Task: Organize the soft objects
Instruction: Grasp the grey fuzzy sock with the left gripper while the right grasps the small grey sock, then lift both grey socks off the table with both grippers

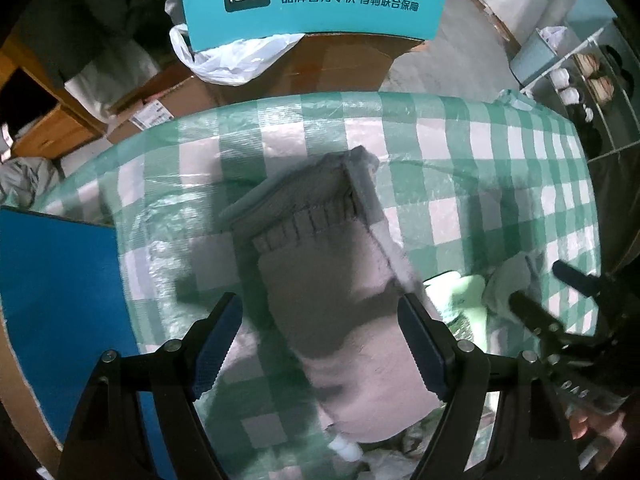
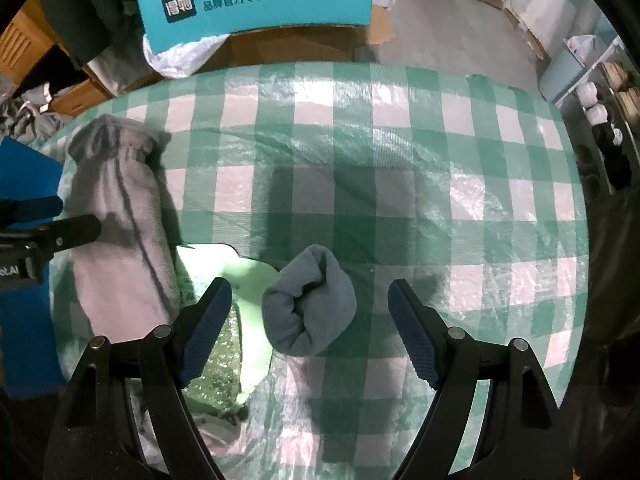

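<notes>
A long grey sock (image 1: 340, 280) with a ribbed cuff lies flat on the green-and-white checked tablecloth (image 1: 460, 148). My left gripper (image 1: 320, 344) hovers over its lower half, open, the sock between and below the spread fingers. In the right wrist view the same sock (image 2: 116, 216) lies at the left, and a rolled-up blue-grey sock (image 2: 310, 304) sits in the middle. My right gripper (image 2: 310, 332) is open above the roll, its pads well apart from it. The right gripper (image 1: 560, 300) also shows at the right edge of the left wrist view.
A pale green packet (image 2: 236, 276) lies between the two socks. Beyond the table's far edge stand a teal printed box (image 1: 316, 0), a white plastic bag (image 1: 228, 56) and cardboard boxes. A blue panel (image 1: 60, 300) borders the table's left side. A rack (image 1: 592, 80) stands far right.
</notes>
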A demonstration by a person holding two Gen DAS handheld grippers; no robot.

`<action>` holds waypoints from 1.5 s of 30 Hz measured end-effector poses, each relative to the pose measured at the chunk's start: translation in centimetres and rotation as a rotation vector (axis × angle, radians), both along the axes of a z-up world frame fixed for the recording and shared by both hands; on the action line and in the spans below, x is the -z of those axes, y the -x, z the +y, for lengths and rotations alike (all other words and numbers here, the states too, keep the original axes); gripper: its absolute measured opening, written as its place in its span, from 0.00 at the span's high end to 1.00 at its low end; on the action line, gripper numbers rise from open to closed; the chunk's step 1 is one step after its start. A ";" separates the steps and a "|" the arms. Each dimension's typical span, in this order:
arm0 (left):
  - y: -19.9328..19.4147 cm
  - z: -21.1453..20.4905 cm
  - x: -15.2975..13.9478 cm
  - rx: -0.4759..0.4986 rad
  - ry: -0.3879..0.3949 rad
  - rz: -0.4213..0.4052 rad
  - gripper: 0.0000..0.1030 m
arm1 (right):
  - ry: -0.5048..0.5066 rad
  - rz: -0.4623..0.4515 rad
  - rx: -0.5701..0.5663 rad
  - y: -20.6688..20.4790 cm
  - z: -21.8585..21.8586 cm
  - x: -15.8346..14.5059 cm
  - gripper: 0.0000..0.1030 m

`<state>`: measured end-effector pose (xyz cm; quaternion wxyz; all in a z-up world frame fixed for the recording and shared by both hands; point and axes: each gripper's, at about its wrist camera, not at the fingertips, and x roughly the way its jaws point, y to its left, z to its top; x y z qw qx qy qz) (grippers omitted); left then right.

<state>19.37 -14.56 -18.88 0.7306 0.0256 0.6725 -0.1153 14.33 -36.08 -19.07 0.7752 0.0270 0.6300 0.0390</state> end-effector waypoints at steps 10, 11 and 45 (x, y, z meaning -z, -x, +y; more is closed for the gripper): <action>-1.7 -1.1 1.4 -0.061 0.020 0.037 0.16 | 0.010 0.022 -0.005 -0.5 0.3 1.3 0.22; -1.8 -1.2 1.4 -0.064 0.021 0.036 0.15 | 0.011 0.024 -0.006 -0.5 0.4 1.4 0.22; -1.6 -2.7 2.0 -0.013 0.025 0.008 0.69 | 0.016 0.042 -0.031 -1.6 1.0 3.3 0.73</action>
